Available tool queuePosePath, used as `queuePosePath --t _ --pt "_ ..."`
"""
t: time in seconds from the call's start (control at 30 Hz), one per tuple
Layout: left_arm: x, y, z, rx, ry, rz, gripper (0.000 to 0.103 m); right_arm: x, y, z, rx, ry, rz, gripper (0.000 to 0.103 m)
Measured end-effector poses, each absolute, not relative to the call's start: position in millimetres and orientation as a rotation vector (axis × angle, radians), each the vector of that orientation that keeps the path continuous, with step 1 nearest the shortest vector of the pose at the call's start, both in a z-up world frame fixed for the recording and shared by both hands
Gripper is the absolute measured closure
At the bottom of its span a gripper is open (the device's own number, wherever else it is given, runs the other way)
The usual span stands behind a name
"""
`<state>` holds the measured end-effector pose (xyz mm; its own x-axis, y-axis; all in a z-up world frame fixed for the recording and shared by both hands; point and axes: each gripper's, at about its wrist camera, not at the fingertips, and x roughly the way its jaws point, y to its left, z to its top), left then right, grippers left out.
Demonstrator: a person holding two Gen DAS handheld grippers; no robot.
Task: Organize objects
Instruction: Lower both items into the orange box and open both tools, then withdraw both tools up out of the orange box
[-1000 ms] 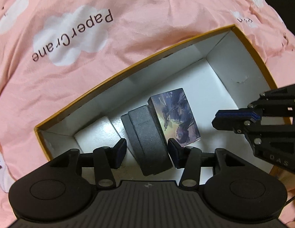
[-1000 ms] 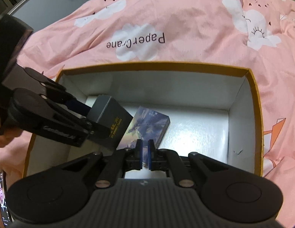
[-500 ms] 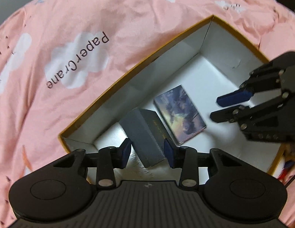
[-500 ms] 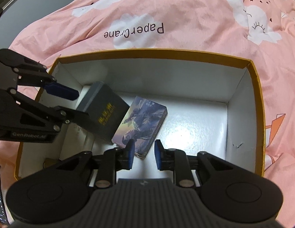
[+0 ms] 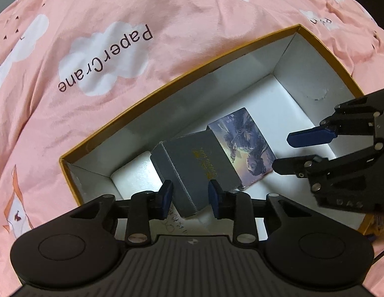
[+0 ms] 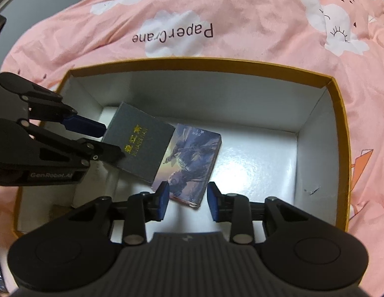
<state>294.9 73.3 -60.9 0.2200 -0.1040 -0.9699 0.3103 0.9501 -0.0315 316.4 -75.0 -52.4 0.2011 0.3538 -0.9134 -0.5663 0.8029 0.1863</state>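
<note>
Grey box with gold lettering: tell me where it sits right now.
The grey box lies inside the open cardboard box, left of centre in the right wrist view, its edge resting on the picture card box, between the closing left tongs.

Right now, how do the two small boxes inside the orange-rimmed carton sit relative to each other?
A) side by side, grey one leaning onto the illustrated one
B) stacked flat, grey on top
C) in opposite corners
A: in the right wrist view the grey box tilts with its edge over the illustrated box, which lies flat beside it.
</note>
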Motion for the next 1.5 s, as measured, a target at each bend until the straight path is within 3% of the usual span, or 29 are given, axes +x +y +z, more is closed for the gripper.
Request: queuePosePath --t 0.23,0.3,0.37,0.6,0.7,0.77,0.87,1.07,1.33,1.5 --pt "299 76 -67 0.079 1.341 -0.264 0.069 317 -71 -58 -0.333 1.220 0.699 0.062" --pt "300 77 -72 0.064 1.376 -0.246 0.073 315 -69 -59 -0.391 1.210 0.711 0.061" --pt "299 77 -80 0.080 1.399 -0.220 0.084 313 -67 -61 -0.459 1.203 0.736 0.060" --pt "294 75 -79 0.107 1.374 -0.256 0.083 305 -54 -77 -0.721 1.197 0.856 0.048" --pt "291 74 -78 0.127 1.383 -0.296 0.075 302 -47 -83 -0.841 1.140 0.888 0.049" --pt "290 71 -79 0.145 1.382 -0.312 0.064 303 -43 -86 -0.888 1.108 0.916 0.050" --pt "285 65 -80 0.210 1.372 -0.345 0.055 307 -38 -90 -0.891 1.102 0.949 0.057" --pt "278 58 -87 0.293 1.355 -0.359 0.043 311 -34 -93 -0.941 1.039 0.964 0.061" --pt "280 50 -92 0.340 1.312 -0.336 0.040 320 -32 -92 -0.927 1.031 0.943 0.061" --pt "280 48 -95 0.414 1.263 -0.294 0.045 322 -34 -92 -0.921 1.028 0.938 0.060"
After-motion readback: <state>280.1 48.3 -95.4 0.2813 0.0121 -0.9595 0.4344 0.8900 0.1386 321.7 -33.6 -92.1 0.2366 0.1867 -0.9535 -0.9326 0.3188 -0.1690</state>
